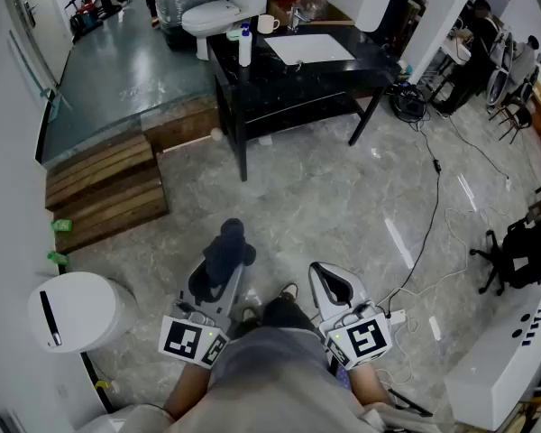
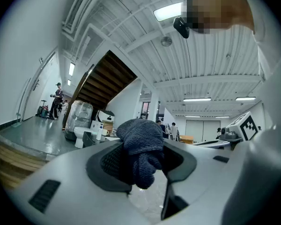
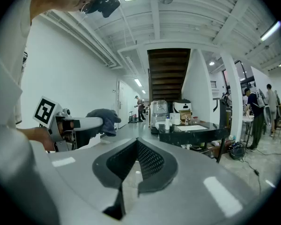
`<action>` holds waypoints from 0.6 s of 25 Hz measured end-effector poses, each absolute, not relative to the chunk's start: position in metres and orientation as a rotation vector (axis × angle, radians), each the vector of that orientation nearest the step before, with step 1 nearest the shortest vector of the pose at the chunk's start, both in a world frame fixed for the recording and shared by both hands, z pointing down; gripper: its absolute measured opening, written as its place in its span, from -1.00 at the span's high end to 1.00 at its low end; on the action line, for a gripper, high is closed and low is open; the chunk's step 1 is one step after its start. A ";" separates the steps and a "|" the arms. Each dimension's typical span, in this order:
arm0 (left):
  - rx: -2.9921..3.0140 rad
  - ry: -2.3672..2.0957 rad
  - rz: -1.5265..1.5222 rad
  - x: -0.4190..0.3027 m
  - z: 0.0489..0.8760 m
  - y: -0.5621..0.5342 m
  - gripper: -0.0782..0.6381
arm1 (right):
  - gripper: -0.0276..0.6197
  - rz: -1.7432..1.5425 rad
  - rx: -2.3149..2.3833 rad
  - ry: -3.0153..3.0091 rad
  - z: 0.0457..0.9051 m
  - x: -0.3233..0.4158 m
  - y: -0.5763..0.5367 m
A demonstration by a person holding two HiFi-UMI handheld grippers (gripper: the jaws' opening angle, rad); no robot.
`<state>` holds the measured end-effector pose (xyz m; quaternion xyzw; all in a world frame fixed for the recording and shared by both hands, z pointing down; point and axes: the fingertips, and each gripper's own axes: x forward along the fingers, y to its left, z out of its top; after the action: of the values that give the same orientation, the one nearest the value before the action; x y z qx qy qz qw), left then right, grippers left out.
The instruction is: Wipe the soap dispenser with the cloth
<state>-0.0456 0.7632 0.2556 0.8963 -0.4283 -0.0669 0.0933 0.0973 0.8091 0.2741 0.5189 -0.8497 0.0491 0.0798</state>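
**Grey stone floor, black table far ahead: approach stage**

1. Left claw [image 2: 140, 165]. Its jaws are clamped on the cloth [image 2: 141, 142], a dark blue knitted wad that bulges up and forward out of the jaws. The claw points level, straight out in front of you.

2. Right claw [image 3: 133, 168]. Its jaws are closed with nothing between them. It sits beside the left claw, tilted slightly downward.

3. Target. The soap dispenser [image 1: 244, 45] is a white bottle with a blue top. It stands upright, long axis vertical, at the left end of the table [image 1: 370, 61], near the front edge and just left of the white basin [image 1: 311, 48]. A mug [image 1: 268, 23] stands close behind it.

4. Governing relation. The dispenser lies well apart from both claws, straight ahead across open floor. In the head view it sits almost directly above the left claw, so the cloth-bearing claw is the better aligned of the two.

5. Assessment. Wiping has not begun. You will likely need to walk to the table first, then bring the cloth against the bottle's side. The empty right claw is free to steady the bottle, which looks light and may tip.
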 end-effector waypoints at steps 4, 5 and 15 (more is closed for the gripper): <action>2.661 -1.258 -0.179 -0.039 0.262 0.760 0.28 | 0.91 0.156 1.554 -2.543 0.276 0.102 0.805; 2.662 -1.254 -0.172 -0.038 0.264 0.759 0.28 | 0.91 0.165 1.557 -2.543 0.277 0.104 0.805; 2.662 -1.211 -0.131 -0.011 0.271 0.743 0.28 | 0.91 0.248 1.624 -2.520 0.281 0.138 0.796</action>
<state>-0.0109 0.7430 0.2714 0.9041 -0.4113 -0.0443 0.1069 0.1382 0.7957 0.2812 0.5386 -0.8359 0.0822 0.0665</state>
